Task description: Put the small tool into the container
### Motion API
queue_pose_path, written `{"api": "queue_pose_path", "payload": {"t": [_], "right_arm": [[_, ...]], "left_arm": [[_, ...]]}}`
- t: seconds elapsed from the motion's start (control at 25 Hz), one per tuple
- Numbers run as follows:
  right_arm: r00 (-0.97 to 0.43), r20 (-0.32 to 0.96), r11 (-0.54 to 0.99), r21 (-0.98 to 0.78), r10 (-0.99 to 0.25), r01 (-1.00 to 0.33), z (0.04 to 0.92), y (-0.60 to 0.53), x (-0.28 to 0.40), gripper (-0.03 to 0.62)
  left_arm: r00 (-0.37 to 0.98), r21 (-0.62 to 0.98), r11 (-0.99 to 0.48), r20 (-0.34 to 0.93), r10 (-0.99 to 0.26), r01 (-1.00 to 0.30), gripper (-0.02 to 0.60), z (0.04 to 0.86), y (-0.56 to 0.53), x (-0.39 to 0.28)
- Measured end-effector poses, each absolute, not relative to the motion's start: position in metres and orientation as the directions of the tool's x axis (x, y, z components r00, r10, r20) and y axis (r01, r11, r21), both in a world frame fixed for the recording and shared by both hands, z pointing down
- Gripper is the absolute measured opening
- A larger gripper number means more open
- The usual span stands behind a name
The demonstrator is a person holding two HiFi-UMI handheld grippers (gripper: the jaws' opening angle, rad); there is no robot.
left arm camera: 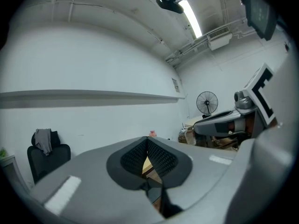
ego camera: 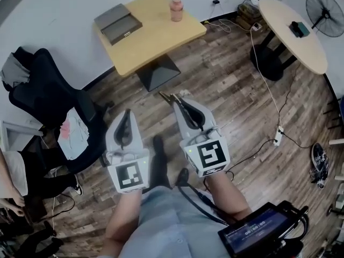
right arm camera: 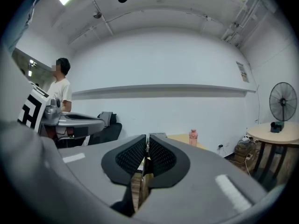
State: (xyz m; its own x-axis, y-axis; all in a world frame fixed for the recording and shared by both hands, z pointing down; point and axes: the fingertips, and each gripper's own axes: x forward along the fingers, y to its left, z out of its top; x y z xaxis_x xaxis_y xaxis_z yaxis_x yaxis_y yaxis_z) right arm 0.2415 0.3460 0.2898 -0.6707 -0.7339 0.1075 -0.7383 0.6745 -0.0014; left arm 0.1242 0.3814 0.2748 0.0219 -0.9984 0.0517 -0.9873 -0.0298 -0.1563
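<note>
Small tool (ego camera: 163,95) pinched at the tip of the right gripper (ego camera: 174,97), jaws almost together on it, thin yellowish end poking out. Left gripper (ego camera: 128,112) closed with nothing between its jaws, held just beside the right. Both well short of the wooden table (ego camera: 161,39), grey container (ego camera: 118,23) and pink bottle (ego camera: 176,9) on top.

My head cam sits up high, looking steeply down at the floor (ego camera: 231,101) and the square table (ego camera: 150,31). The left gripper (ego camera: 127,113) and right gripper (ego camera: 174,98) each carry a cam close behind their jaws, facing roughly level at the white wall (left arm camera: 93,69). All three views share the pink bottle (ego camera: 176,8) (left arm camera: 152,133) (right arm camera: 193,135) and the standing fan (ego camera: 324,6) (left arm camera: 207,101) (right arm camera: 282,101).
</note>
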Motion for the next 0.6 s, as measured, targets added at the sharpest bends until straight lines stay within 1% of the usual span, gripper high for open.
{"api": "queue_pose_path", "payload": {"t": [0.28,0.6], "right_arm": [[-0.654,0.111,0.659,0.016,-0.748,-0.752,0.288,0.243,0.191,0.026],[-0.647,0.066,0.650,0.053,-0.760,-0.758,0.257,0.145,0.121,0.026]], "left_arm": [[0.057,-0.159,-0.061,0.027,-0.998,-0.985,0.009,0.275,0.279,0.075],[0.083,-0.161,-0.081,-0.008,-0.996,-0.984,0.009,0.257,0.182,0.008]]}}
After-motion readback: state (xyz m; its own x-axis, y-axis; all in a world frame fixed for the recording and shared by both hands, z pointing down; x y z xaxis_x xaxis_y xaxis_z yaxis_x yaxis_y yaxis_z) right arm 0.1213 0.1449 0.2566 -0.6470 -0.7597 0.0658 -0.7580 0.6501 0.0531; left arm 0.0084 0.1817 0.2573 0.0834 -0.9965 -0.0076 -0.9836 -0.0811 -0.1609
